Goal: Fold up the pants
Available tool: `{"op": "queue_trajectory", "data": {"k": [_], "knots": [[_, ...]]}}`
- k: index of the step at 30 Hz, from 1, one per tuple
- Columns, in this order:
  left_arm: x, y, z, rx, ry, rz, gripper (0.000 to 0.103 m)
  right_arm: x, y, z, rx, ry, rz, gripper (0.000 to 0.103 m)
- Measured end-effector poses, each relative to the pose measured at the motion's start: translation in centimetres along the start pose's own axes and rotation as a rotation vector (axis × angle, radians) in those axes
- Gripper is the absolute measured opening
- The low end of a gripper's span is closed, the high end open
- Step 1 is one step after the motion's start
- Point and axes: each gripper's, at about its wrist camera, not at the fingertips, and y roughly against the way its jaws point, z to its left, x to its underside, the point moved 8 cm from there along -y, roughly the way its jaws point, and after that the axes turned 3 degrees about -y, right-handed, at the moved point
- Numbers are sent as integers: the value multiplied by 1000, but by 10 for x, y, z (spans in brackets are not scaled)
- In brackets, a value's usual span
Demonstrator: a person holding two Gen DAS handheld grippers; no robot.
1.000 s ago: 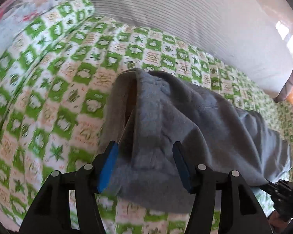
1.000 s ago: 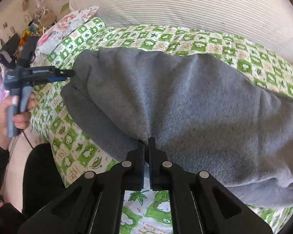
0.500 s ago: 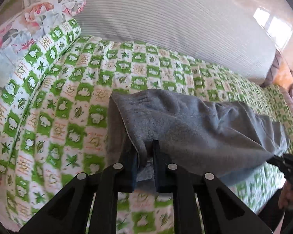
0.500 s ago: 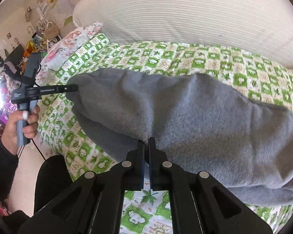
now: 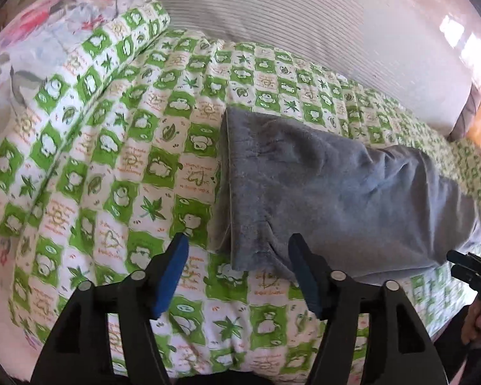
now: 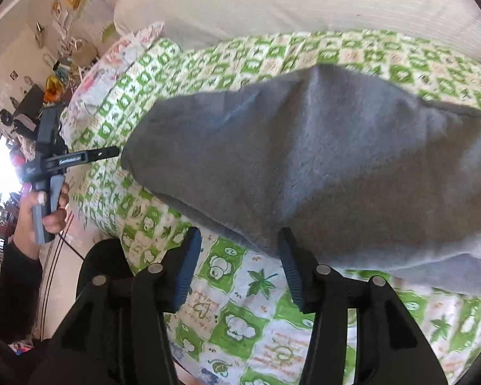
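My left gripper [image 5: 237, 253] and right gripper [image 6: 237, 247] just sprung apart, both released; folded grey pants [image 5: 336, 192] lie on green checked quilt [image 5: 112, 160].

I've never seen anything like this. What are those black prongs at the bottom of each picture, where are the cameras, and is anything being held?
There is no robot here: a person holds a hand-held two-finger gripper in each hand, and each carries a wide-angle camera looking along its fingers. One picture is from the left gripper, the other from the right gripper; the black prongs with blue pads are their fingers. In the right view you also see the left hand gripping its tool.

On the green-and-white patterned bedcover lie grey pants, folded over. Both grippers have just been opening. Their pads now stand apart near the pants' near edge and clamp nothing, so nothing is held.
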Motion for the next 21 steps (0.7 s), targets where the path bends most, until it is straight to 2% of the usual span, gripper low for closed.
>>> {"op": "queue_trajectory", "data": {"k": [7, 13, 18, 19, 21], "knots": [[2, -51, 0, -16, 48, 106, 69, -22, 18, -35, 28, -150, -86, 52], [0, -72, -3, -17, 90, 118, 70, -34, 18, -36, 20, -168, -100, 52], [-3, -76, -9, -44, 75, 113, 70, -65, 18, -51, 77, -166, -141, 52], [-4, -75, -10, -42, 75, 101, 67, -79, 19, -59, 90, -178, -158, 52], [-6, -73, -9, -21, 78, 68, 48, -100, 16, -72, 102, -207, -172, 52]]}}
